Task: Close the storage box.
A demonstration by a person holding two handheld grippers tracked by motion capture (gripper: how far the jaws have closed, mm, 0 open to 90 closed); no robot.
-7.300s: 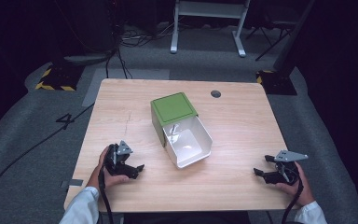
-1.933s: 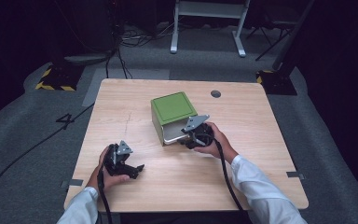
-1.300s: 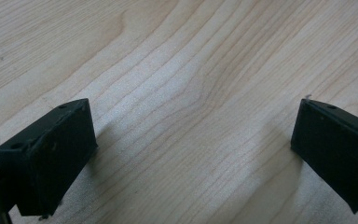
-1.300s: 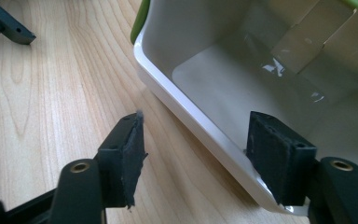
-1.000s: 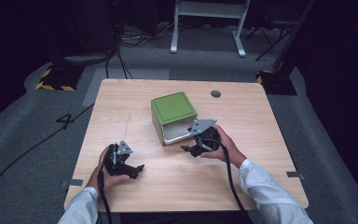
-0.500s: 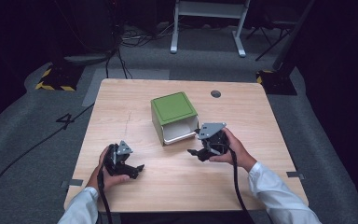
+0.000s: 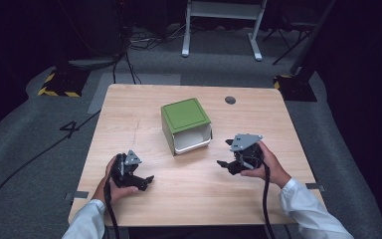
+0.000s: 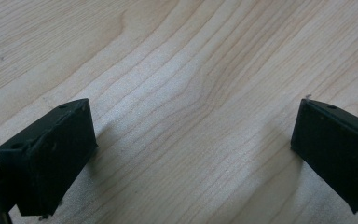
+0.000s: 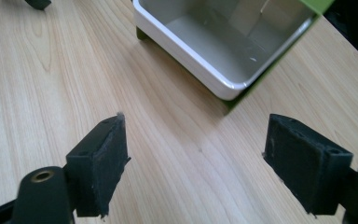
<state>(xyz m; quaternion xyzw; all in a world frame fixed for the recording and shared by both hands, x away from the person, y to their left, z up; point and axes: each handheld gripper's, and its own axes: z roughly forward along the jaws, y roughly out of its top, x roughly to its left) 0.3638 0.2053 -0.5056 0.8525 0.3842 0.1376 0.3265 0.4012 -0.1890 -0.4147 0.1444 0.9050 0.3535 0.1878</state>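
Observation:
A green box (image 7: 185, 115) stands in the middle of the wooden table (image 7: 129, 109). Its white drawer (image 7: 193, 142) faces the person and sticks out a little. In the right gripper view the drawer (image 9: 214, 42) is empty and lies just ahead of the jaws. My right gripper (image 7: 223, 164) is open, a short way right of and nearer than the drawer, touching nothing; its jaws (image 9: 196, 163) stand wide apart over bare wood. My left gripper (image 7: 145, 180) rests near the front left of the table, open and empty, with only wood between its fingers (image 8: 51, 154).
A dark round cable hole (image 7: 230, 100) sits at the table's back right. Cables trail from both grippers off the front edge. Grey carpet, floor cables and a white stand (image 7: 221, 10) lie beyond the table.
The drawer, once pulled far out, has been pushed nearly shut by my right gripper. Over the last second that gripper drew back right and toward the person. The left gripper stayed still.

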